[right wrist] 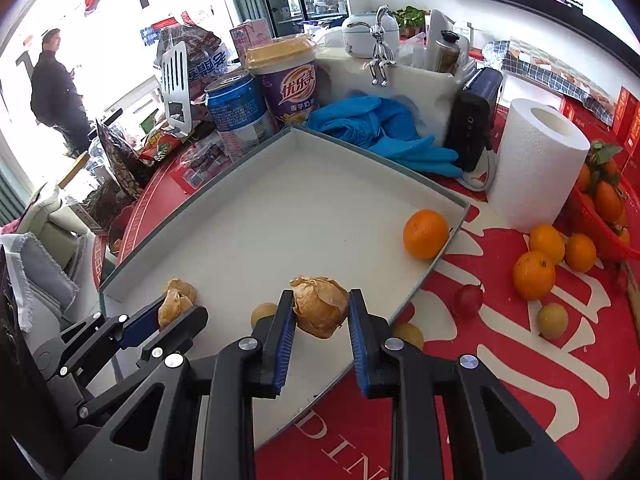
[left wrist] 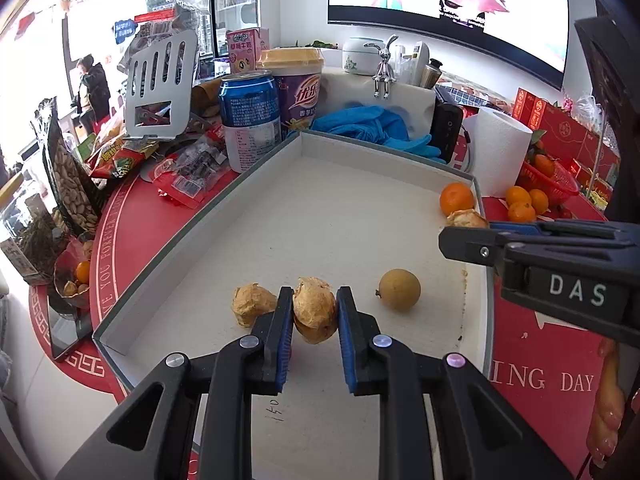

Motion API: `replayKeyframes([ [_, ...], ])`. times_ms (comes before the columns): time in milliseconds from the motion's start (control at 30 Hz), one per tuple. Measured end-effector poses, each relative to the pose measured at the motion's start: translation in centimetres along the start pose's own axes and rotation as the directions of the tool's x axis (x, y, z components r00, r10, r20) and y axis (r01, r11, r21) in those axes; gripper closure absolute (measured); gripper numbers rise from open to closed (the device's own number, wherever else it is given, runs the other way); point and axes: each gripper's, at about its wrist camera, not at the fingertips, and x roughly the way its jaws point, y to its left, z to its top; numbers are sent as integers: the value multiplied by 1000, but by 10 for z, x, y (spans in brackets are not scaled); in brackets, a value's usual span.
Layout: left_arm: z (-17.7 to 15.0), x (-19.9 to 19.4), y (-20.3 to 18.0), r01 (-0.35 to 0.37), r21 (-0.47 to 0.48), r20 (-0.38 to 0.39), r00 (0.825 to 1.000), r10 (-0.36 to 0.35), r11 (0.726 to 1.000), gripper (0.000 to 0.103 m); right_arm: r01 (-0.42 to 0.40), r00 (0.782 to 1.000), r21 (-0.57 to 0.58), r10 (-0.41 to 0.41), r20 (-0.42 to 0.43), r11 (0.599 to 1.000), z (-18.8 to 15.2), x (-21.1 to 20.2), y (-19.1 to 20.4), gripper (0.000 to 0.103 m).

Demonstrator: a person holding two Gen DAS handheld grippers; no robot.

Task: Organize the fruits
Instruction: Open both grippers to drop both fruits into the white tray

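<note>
A grey-rimmed white tray (left wrist: 192, 232) lies on the red table. My left gripper (left wrist: 315, 304) is shut on a wrinkled tan fruit (left wrist: 314, 310) low over the tray floor, beside another wrinkled fruit (left wrist: 250, 304) and a smooth round brown fruit (left wrist: 400, 290). My right gripper (right wrist: 320, 312) is shut on a second wrinkled tan fruit (right wrist: 320, 306) above the tray's (right wrist: 240, 152) near edge. The right gripper shows at the right in the left wrist view (left wrist: 464, 236); the left gripper shows at the left in the right wrist view (right wrist: 176, 312). An orange (right wrist: 425, 234) sits in the tray's right corner.
Loose oranges (right wrist: 534, 274), a small red fruit (right wrist: 467, 300) and round brown fruits (right wrist: 553, 320) lie on the red tablecloth to the right, beside a red basket (right wrist: 608, 216) of oranges. A paper towel roll (right wrist: 536, 164), blue gloves (right wrist: 384, 128), a can (left wrist: 250, 120) and a cup (left wrist: 298, 88) crowd the tray's far side.
</note>
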Motion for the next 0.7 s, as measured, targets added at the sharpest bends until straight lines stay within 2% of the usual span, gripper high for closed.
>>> replayKeyframes([
  [67,-1,-1,-1,-17,2,7,1000,16,1000,74,4,1000,-4,-4,1,1000,1,0,0,51],
  [100,-1,-2,-1,-20,6,14,1000,20,1000,64,10,1000,-3,-10,10,1000,1,-2,0,17],
  [133,-1,-3,-1,-22,6,19,1000,22,1000,50,19,999,-3,-19,29,1000,1,-5,-1,2],
  [200,-1,-7,1,-30,-2,41,999,30,1000,38,53,995,-28,-51,83,998,-1,-18,-3,2],
  [300,1,-11,4,-29,-12,54,998,30,1000,36,118,986,-82,-108,126,990,-9,-30,-11,2],
  [400,2,-12,6,-23,-27,55,998,24,999,34,177,980,-105,-165,115,979,-24,-32,-26,2],
  [567,-1,-8,-3,-25,-12,39,999,25,1000,33,167,985,-119,-162,51,979,-47,-18,-48,2],
  [700,-4,-2,-7,-24,-3,12,1000,24,1000,32,135,991,-175,-128,47,975,-49,-6,-44,2],
])
